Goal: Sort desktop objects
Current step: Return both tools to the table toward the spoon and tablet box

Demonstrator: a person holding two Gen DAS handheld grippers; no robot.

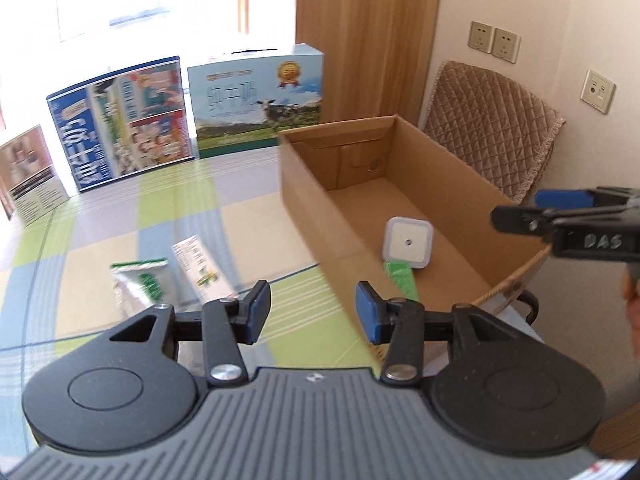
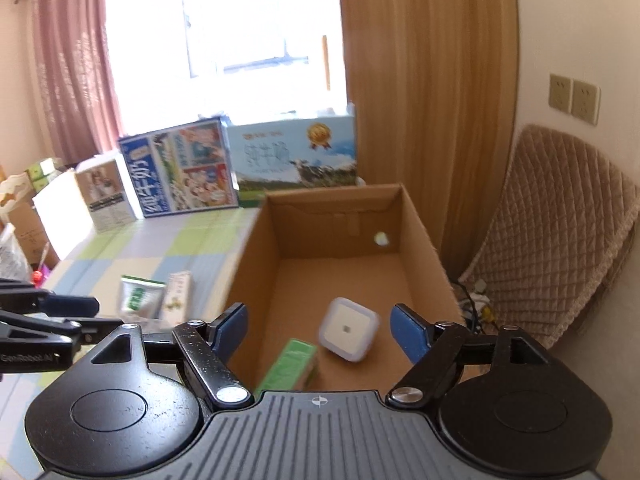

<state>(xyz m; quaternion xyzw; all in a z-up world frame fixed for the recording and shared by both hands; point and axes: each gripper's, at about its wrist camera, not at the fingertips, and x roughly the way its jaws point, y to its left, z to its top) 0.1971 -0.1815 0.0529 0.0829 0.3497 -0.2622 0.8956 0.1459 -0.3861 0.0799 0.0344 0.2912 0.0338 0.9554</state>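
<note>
An open cardboard box [image 1: 308,196] [image 2: 256,256] stands on the checked table. Inside it lie a white square night light [image 1: 408,248] [image 2: 349,329] and a green packet [image 1: 402,279] [image 2: 292,366]. Left of the box, on the table, lie a green-and-white pouch [image 1: 142,282] [image 2: 138,296] and a white carton with a yellow print [image 1: 200,268] [image 2: 176,300]. My left gripper [image 1: 313,312] hangs open over the box's near left wall with nothing between its blue pads. My right gripper [image 2: 320,330] is open above the box, empty; it also shows at the right edge of the left wrist view [image 1: 568,208].
Milk cartons [image 1: 124,120] [image 2: 180,168] and a blue cow-print box [image 1: 256,100] [image 2: 296,156] stand along the table's far edge. A quilted chair back [image 1: 492,128] [image 2: 560,232] is right of the cardboard box, by a wall with sockets [image 1: 494,42]. A wooden panel [image 1: 360,40] rises behind.
</note>
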